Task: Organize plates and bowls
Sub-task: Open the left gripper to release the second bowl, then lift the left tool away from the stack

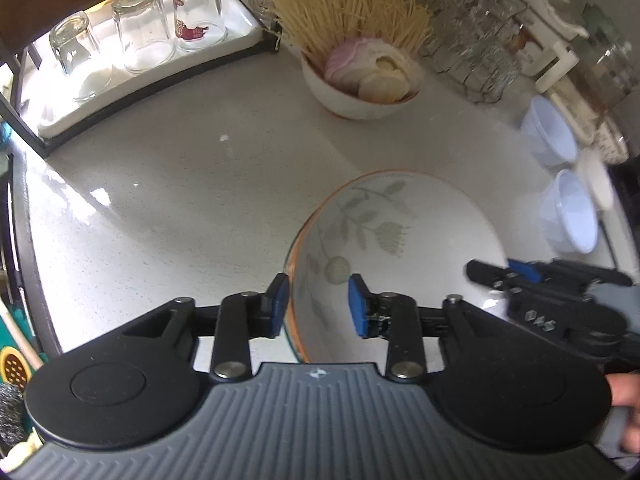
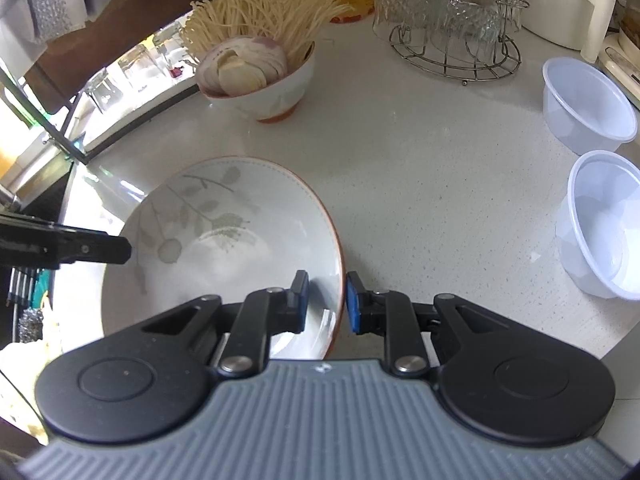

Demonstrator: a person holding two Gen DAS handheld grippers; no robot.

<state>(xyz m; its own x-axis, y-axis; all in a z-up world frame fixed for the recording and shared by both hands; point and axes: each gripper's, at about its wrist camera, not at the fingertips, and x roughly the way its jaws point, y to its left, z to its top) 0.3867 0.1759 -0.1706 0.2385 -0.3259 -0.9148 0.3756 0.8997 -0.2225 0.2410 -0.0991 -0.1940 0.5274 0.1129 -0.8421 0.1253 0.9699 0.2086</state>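
Observation:
A white ceramic bowl (image 1: 400, 216) (image 2: 240, 208) with a leaf pattern and an orange rim sits low on the pale counter between both grippers. My left gripper (image 1: 319, 304) straddles the bowl's left rim. One blue pad is just outside the wall and the other stands clear inside, so the jaws are open. My right gripper (image 2: 326, 300) is shut on the bowl's right rim, with a pad on each side of the wall. The right gripper (image 1: 540, 280) also shows at the bowl's far edge in the left wrist view, and a left finger (image 2: 100, 248) shows in the right wrist view.
A second ceramic bowl (image 2: 260, 80) (image 1: 360, 92) holds enoki mushrooms and sliced onion further back. Two translucent plastic bowls (image 2: 588, 108) (image 2: 604, 224) stand at the right. A wire rack of glassware (image 2: 452, 20) is behind, and a tray of upturned glasses (image 1: 136, 40) is at the far left.

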